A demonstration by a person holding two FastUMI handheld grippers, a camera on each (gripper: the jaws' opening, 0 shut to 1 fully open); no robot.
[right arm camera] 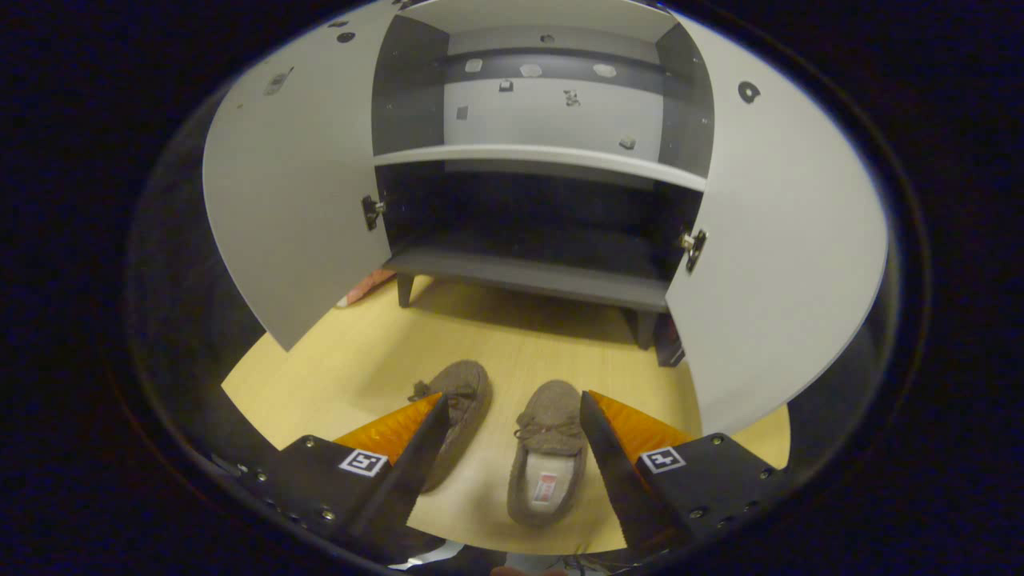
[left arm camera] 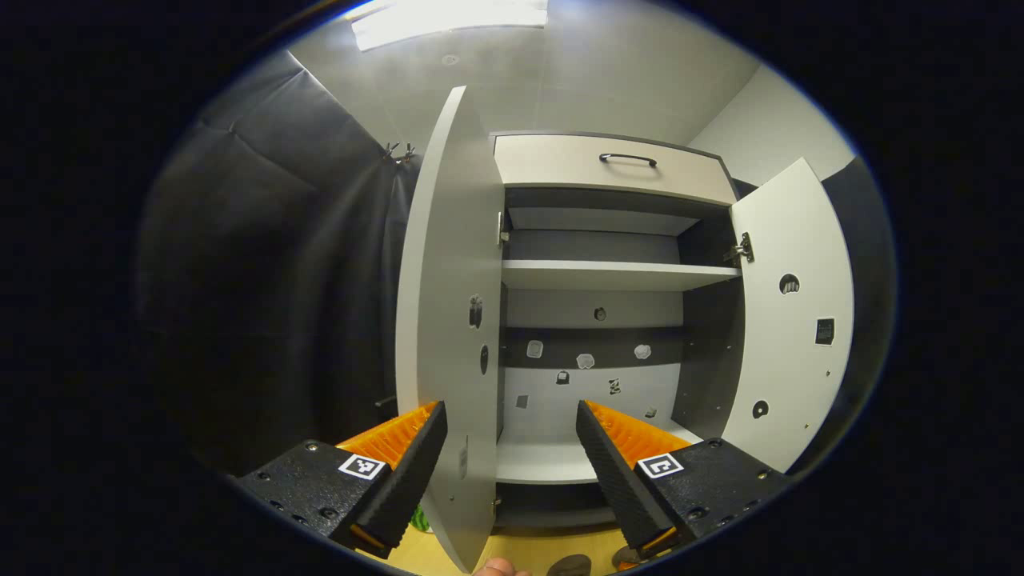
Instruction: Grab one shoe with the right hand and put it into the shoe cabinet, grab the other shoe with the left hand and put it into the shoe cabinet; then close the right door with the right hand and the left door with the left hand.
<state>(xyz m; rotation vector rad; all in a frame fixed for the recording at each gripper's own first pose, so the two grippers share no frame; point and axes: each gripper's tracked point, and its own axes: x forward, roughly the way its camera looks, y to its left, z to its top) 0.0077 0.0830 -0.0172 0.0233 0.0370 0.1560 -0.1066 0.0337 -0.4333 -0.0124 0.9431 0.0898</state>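
already low over the floor, the right gripper (right arm camera: pixel 512 448) hangs with its jaws spread wide and nothing between them that they press on; the right slipper (right arm camera: pixel 548 460) lies on the wooden floor (right arm camera: pixel 352 360) in the gap, closer to the right-hand finger, toe toward the cabinet. that spread looks chosen to straddle the slipper's width, so the next move is probably a descent and a squeeze across its sides. the left slipper (right arm camera: pixel 460 408) sits just beside it, partly behind the left-hand finger, near enough that a careless closing could catch it.

beyond the slippers the shoe cabinet (right arm camera: pixel 528 276) stands on short legs with both doors swung out. the dark bottom compartment under the white shelf (right arm camera: pixel 536 156) is bare and faces the slippers, a straight path with floor between. the right door (right arm camera: pixel 784 240) and left door (right arm camera: pixel 296 184) flank that path like walls, so a carried slipper should go in along the middle.

higher up, the left gripper (left arm camera: pixel 512 464) is likewise wide open and holds nothing. the left door's edge (left arm camera: pixel 448 320) stands between its fingers, close to the left one, though i cannot tell whether they touch. past it are the upper shelves (left arm camera: pixel 616 274), the drawer with a dark handle (left arm camera: pixel 628 158), and the right door (left arm camera: pixel 792 320) well apart. that door edge is the thing to clear before this gripper drops toward the floor.
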